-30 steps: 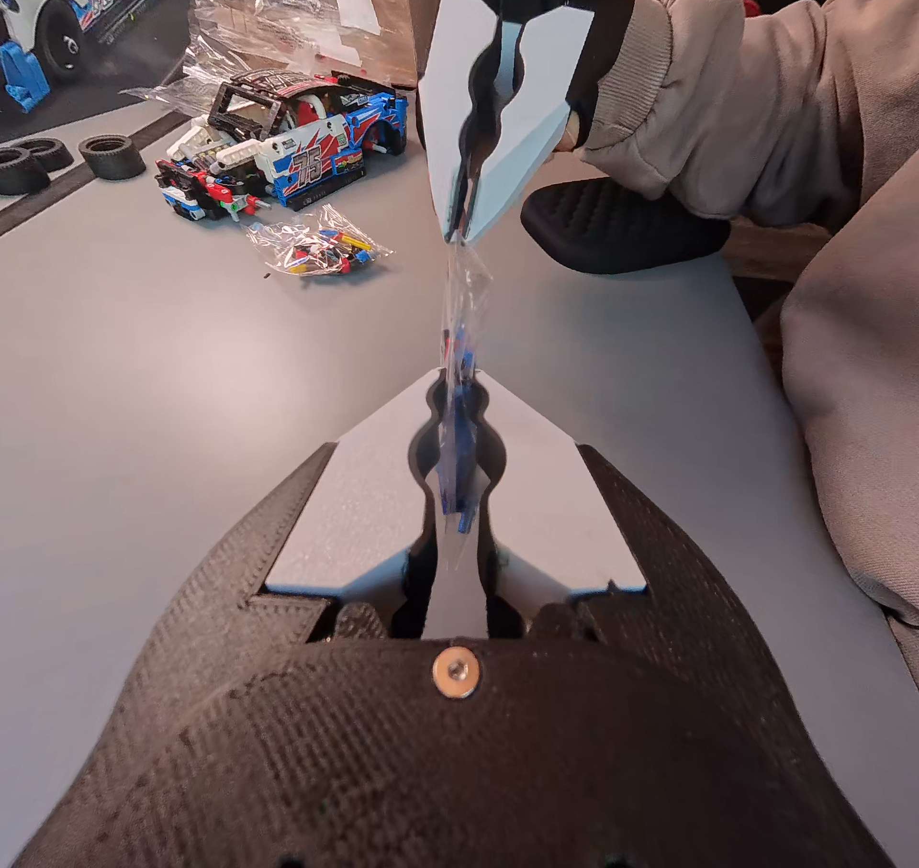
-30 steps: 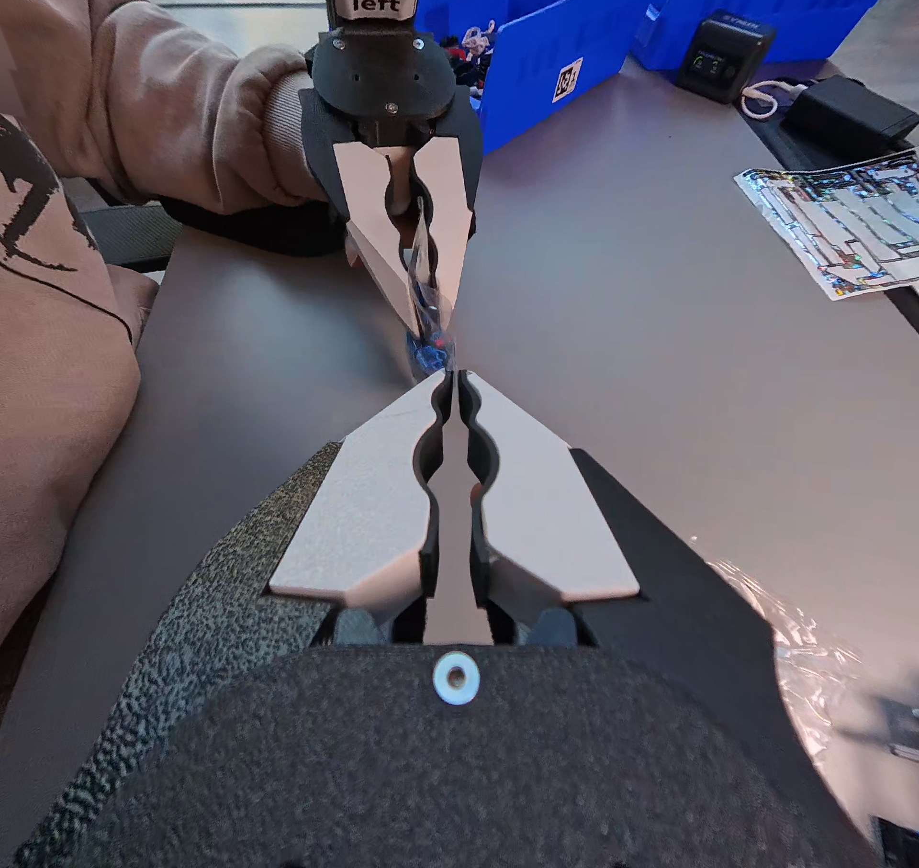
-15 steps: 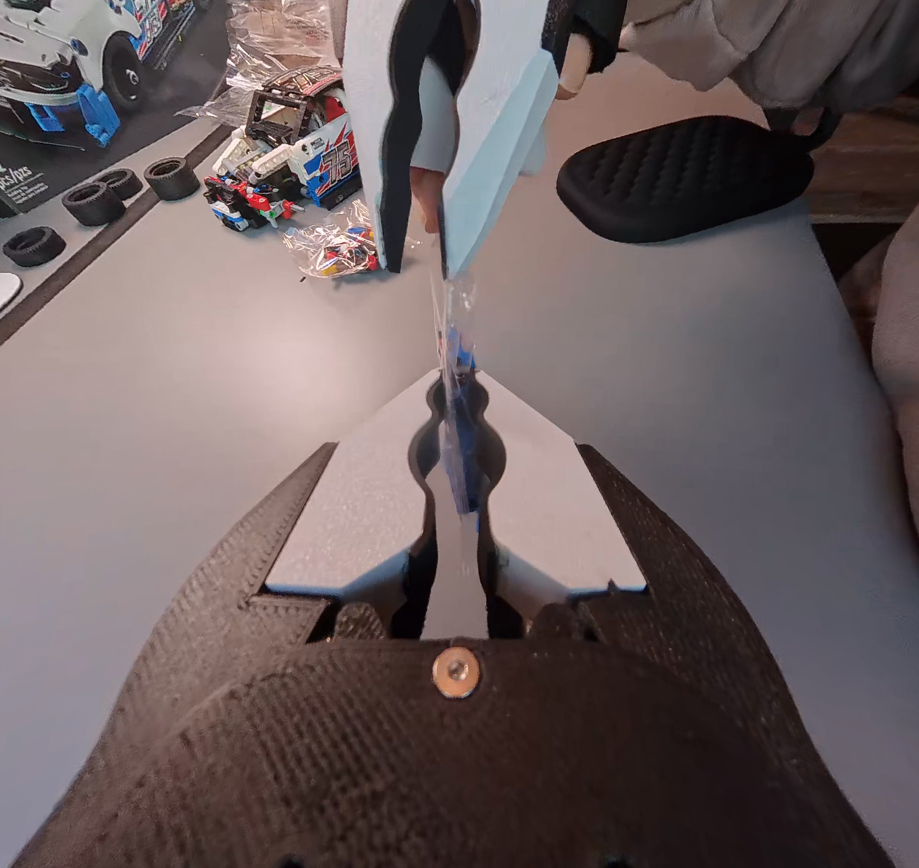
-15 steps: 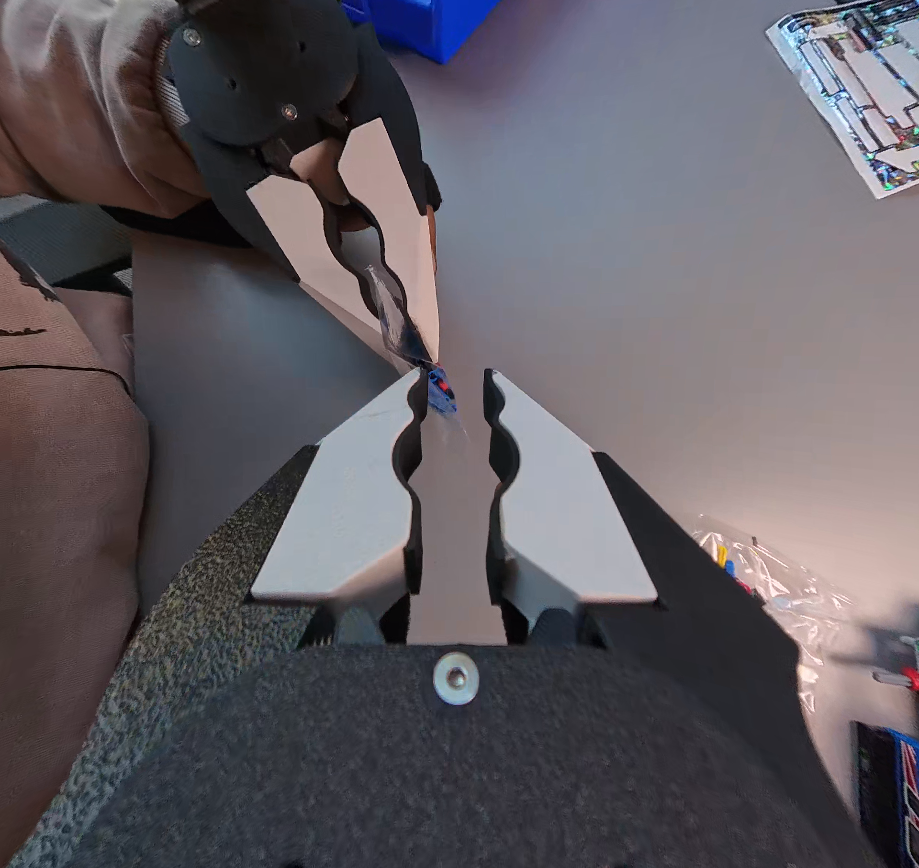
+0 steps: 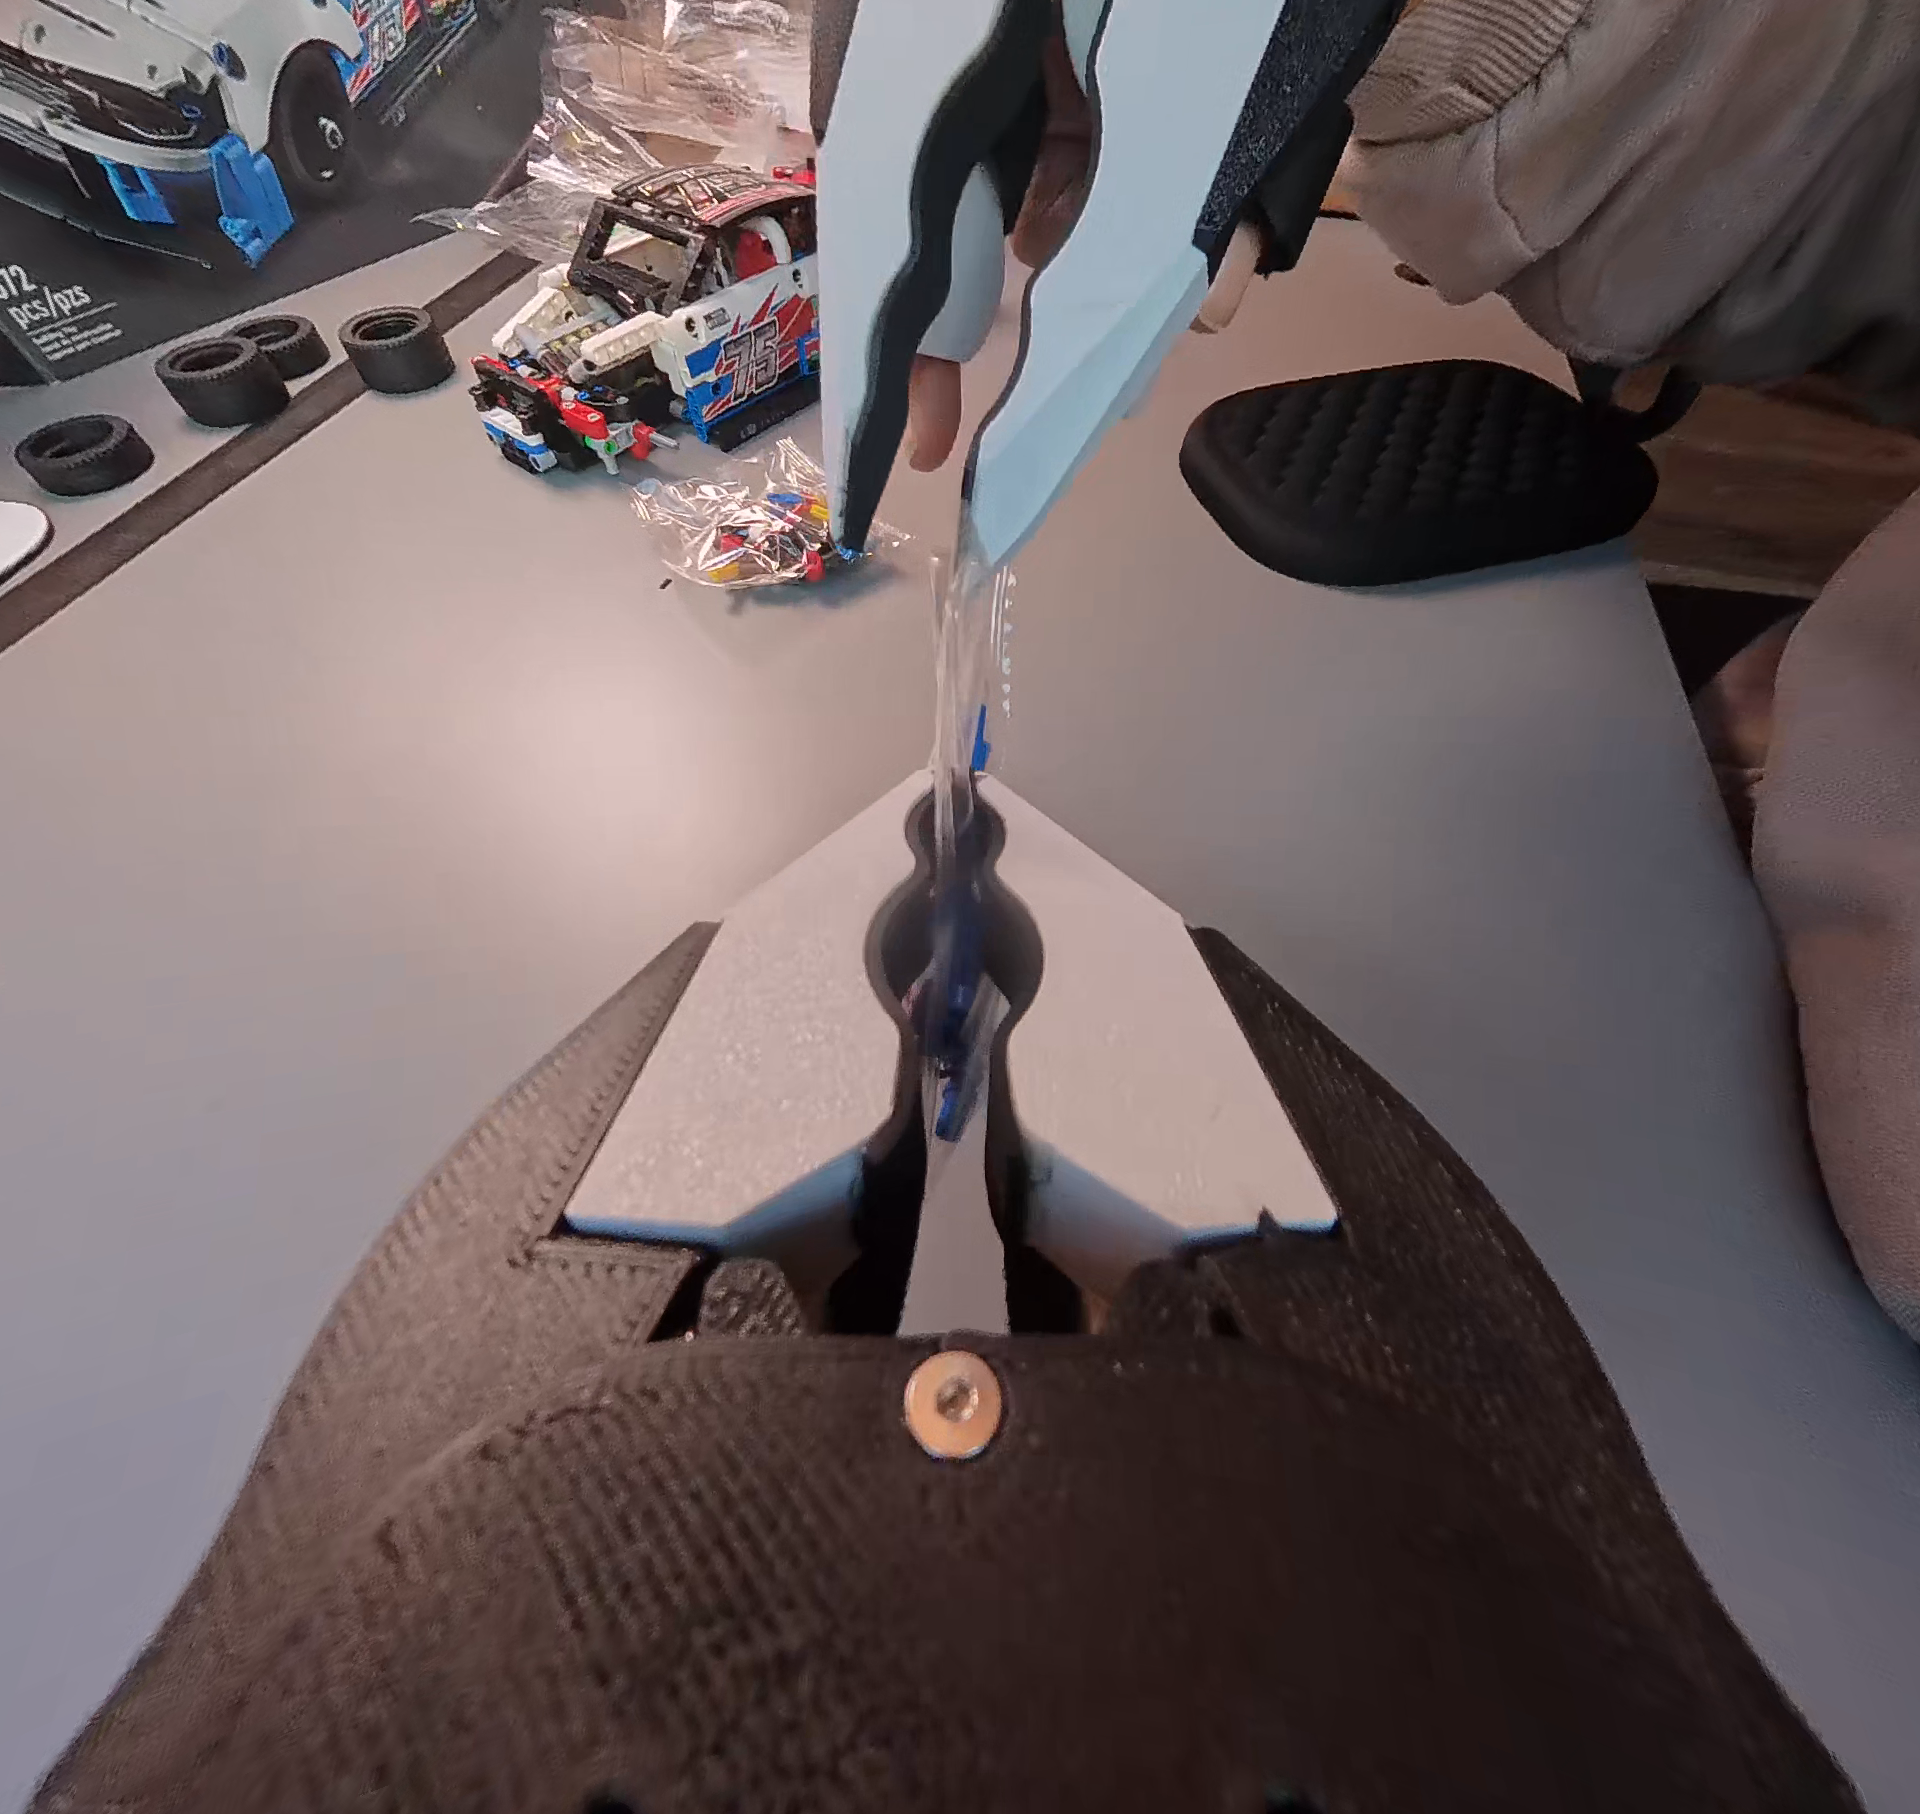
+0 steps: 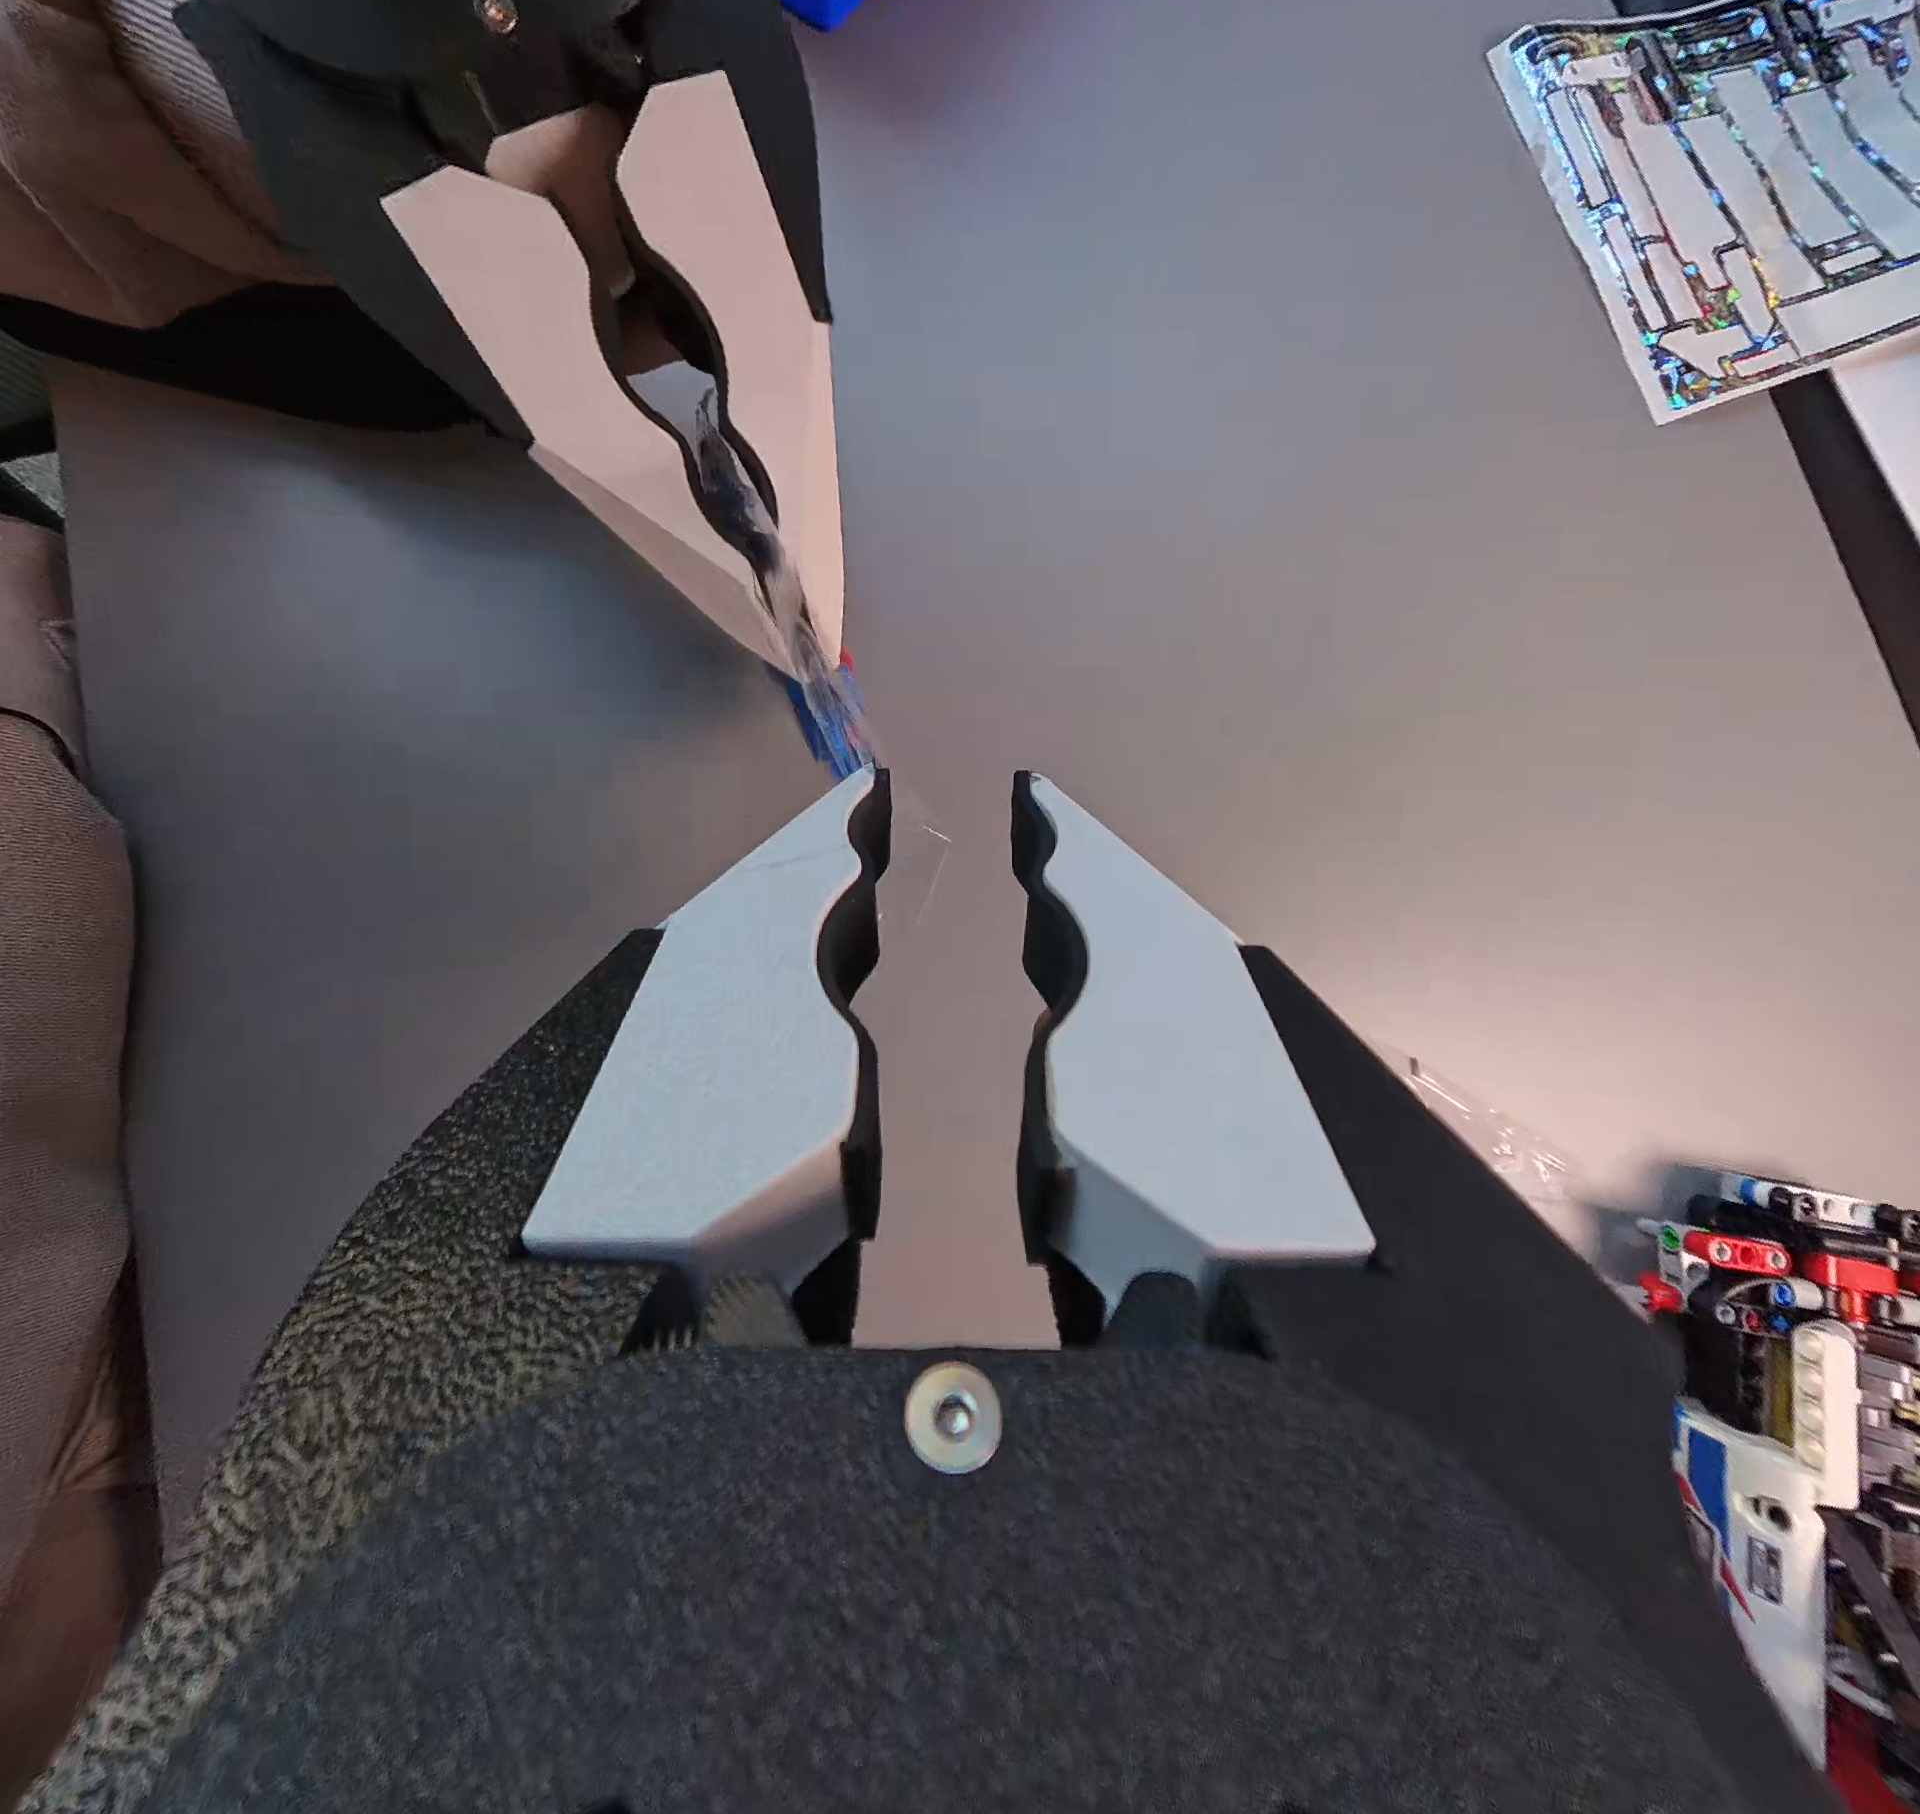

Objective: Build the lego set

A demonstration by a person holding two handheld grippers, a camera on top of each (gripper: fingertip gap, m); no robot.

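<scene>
In the left claw (image 5: 961, 808), a clear bag (image 5: 961, 715) (blue pieces inside).

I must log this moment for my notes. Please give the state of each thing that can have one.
Left hand-held gripper: shut on the small clear plastic bag of blue pieces.
Right hand-held gripper: open, holding nothing.
Partly built white, blue and red toy car: without wheels.
Second clear bag of mixed pieces: lying on the grey table.
</scene>
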